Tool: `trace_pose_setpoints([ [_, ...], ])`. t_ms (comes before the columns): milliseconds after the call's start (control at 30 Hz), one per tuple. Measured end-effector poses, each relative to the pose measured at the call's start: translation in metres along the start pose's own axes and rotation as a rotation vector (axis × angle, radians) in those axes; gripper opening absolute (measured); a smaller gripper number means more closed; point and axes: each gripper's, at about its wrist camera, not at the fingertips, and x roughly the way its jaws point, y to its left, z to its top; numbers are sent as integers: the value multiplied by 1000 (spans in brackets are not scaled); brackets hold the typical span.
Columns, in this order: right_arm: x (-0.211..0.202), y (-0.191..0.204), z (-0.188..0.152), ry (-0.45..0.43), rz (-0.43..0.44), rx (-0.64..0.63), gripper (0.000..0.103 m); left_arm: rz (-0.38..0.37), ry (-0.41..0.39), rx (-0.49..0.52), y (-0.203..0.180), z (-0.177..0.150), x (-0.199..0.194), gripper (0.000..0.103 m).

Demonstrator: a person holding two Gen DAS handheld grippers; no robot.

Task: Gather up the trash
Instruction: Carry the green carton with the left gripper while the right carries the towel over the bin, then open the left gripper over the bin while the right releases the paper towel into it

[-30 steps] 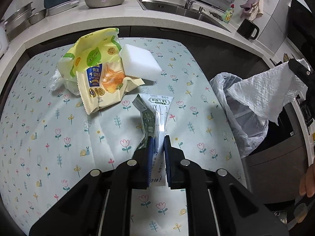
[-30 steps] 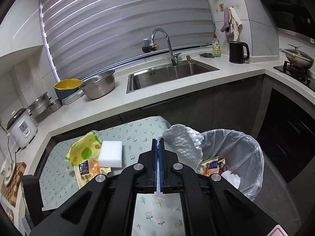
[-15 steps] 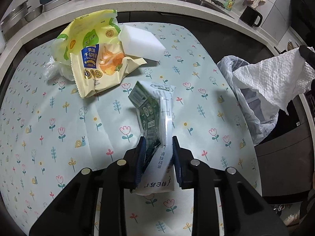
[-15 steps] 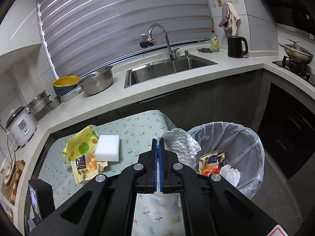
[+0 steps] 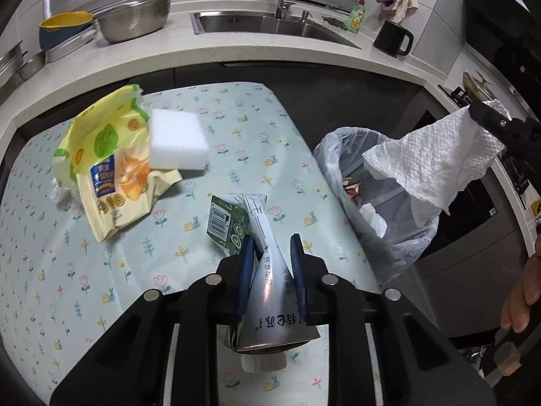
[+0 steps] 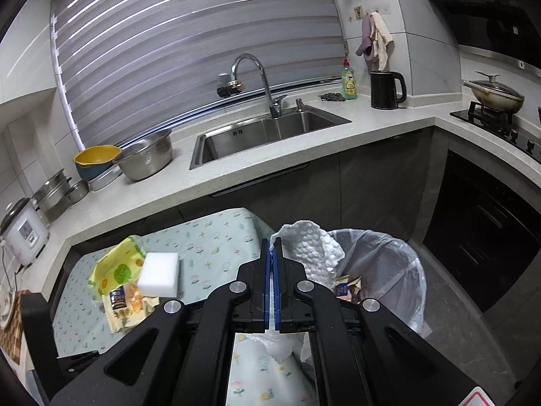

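My left gripper (image 5: 270, 247) is shut on a flattened green and white milk carton (image 5: 267, 270) and holds it above the floral tablecloth (image 5: 101, 270). My right gripper (image 6: 271, 248) is shut on a white paper towel (image 6: 312, 253), which hangs over the plastic-lined trash bin (image 6: 382, 264). The towel (image 5: 432, 162) and bin (image 5: 378, 209) also show in the left wrist view, at the table's right edge. A yellow snack bag (image 5: 108, 169) and a white sponge (image 5: 177, 140) lie on the table's far left.
Behind the table runs a counter with a sink (image 6: 263, 132), steel colander (image 6: 145, 159), yellow bowl (image 6: 96, 157), rice cooker (image 6: 22, 233), black kettle (image 6: 385, 89) and soap bottle (image 6: 349, 81). A stove with a pan (image 6: 493, 96) stands at the right.
My left gripper has lifted the carton off the table and drawn it back, the carton sliding deeper between the jaws. My right gripper has carried the towel further over the bin.
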Motion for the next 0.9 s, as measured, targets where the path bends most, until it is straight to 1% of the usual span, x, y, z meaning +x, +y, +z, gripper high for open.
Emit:
trace_pose_setpoints([
  [233,15,-34,8,17,-53,16,2,-53,-26,85,-56,33,16,21],
  [467,39,-63,9,60,-101,24,2,-109,-11,140,-101,59,47,21],
  [533,46,-71,8,74,-109,32,2,-129,3,147,-109,62,57,21],
  [700,57,-83,4,99,-115,48,2,-131,9,188,-127,66,75,21],
  [900,64,-88,1,112,-123,54,2,-139,29,194,-140,73,93,21],
])
